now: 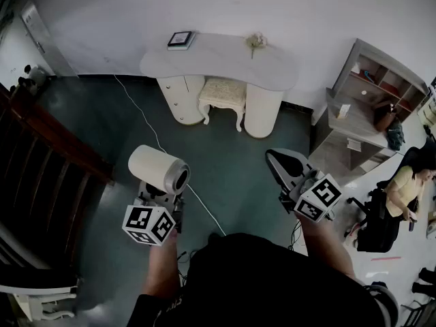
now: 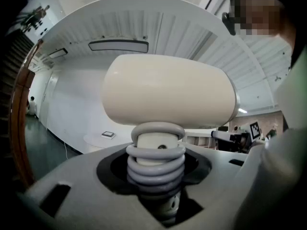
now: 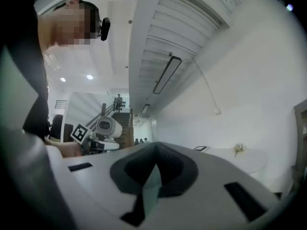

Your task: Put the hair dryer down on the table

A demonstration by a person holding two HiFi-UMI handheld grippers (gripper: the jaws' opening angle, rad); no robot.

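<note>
Cream-bodied hair dryer [image 1: 158, 169] stands upright in my left gripper [image 1: 162, 195], its jaws spread wide yet clamped on the cord-wrapped handle, my right gripper [image 1: 285, 172] closed on nothing alongside, so I judge I'm mid-carry and must next bring it to the white table [image 1: 218, 60] well ahead.

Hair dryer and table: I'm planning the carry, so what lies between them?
In the head view, only green floor, crossed by a white cable, lies between the hair dryer and the table.
</note>
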